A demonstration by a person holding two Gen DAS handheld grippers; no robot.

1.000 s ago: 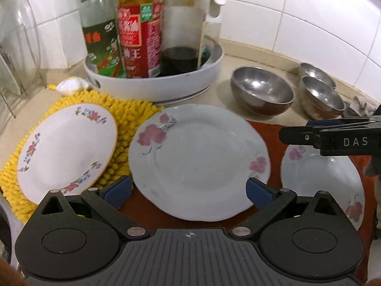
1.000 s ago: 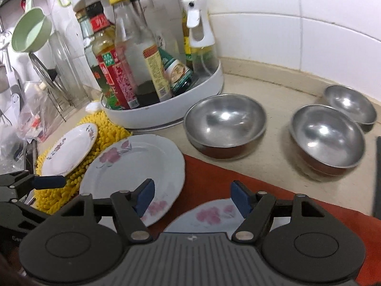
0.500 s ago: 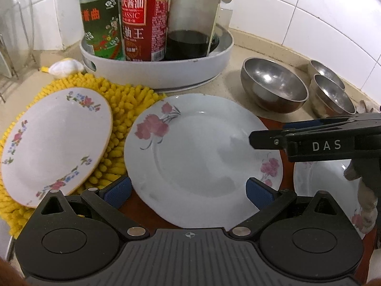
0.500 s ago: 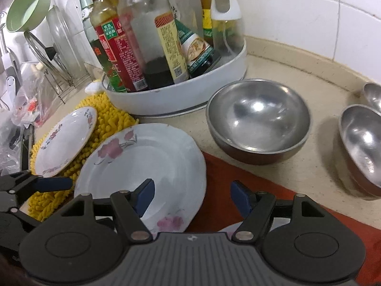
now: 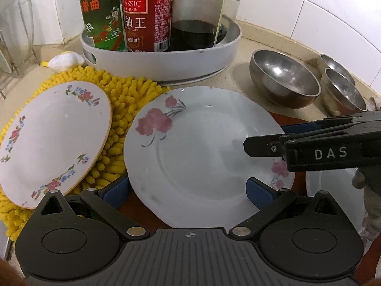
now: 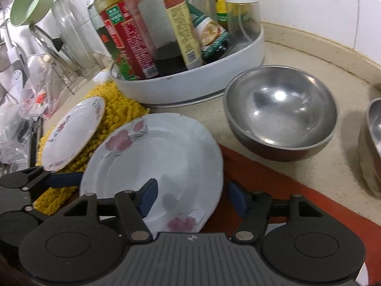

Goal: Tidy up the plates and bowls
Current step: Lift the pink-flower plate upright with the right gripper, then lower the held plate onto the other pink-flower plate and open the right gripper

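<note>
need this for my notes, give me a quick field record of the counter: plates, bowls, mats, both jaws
large plate: pink-flower plate, centre, on red mat
small plate: floral plate on yellow mat
third plate: partly hidden behind right gripper
bowls: three steel bowls, biggest nearest the bottle tray
left gripper: jaws open, straddling large plate's near rim
right gripper: jaws closing over large plate's edge, not gripping yet
</note>
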